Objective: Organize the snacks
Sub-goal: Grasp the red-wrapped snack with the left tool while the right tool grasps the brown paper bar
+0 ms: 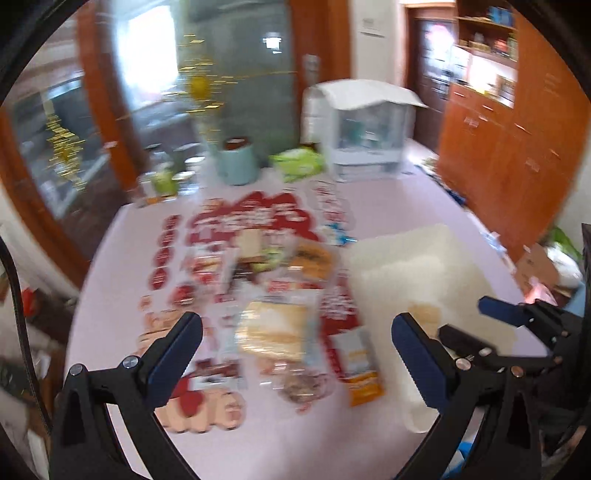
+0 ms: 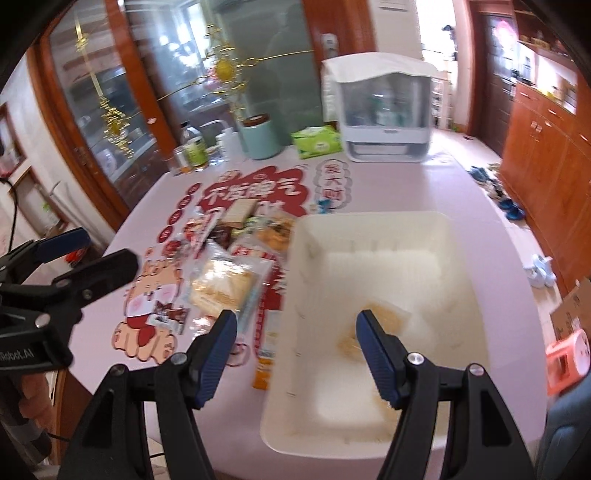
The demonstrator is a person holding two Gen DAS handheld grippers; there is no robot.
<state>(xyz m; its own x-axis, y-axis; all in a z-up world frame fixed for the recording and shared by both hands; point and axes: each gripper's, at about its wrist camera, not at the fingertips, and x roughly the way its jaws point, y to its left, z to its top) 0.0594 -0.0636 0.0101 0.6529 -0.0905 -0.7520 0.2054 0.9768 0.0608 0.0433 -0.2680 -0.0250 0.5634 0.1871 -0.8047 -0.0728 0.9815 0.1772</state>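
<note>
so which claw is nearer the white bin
Right. The right claw hangs open over the white bin's near left rim. The left claw sits off to the bin's left, open above the bread packet in the snack pile.

Room, domestic, daylit. Pale pink table (image 2: 424,184) with red and gold paper decals. At its far edge: mint-green pot (image 2: 260,138) holding a gold ornamental tree (image 2: 225,74); green tissue pack (image 2: 317,142); white lidded cabinet with clear front (image 2: 386,107); clear bottles (image 2: 194,146). Behind: grey-green glass door (image 2: 291,55) in reddish wood frame, glass-fronted display cabinet (image 2: 99,99) to the left. Right side: orange-brown wooden cupboards (image 2: 546,147) under open shelves (image 1: 487,33), shoes on the floor (image 2: 495,184), cardboard box (image 1: 535,264). Bright window (image 2: 436,33) beyond.
</note>
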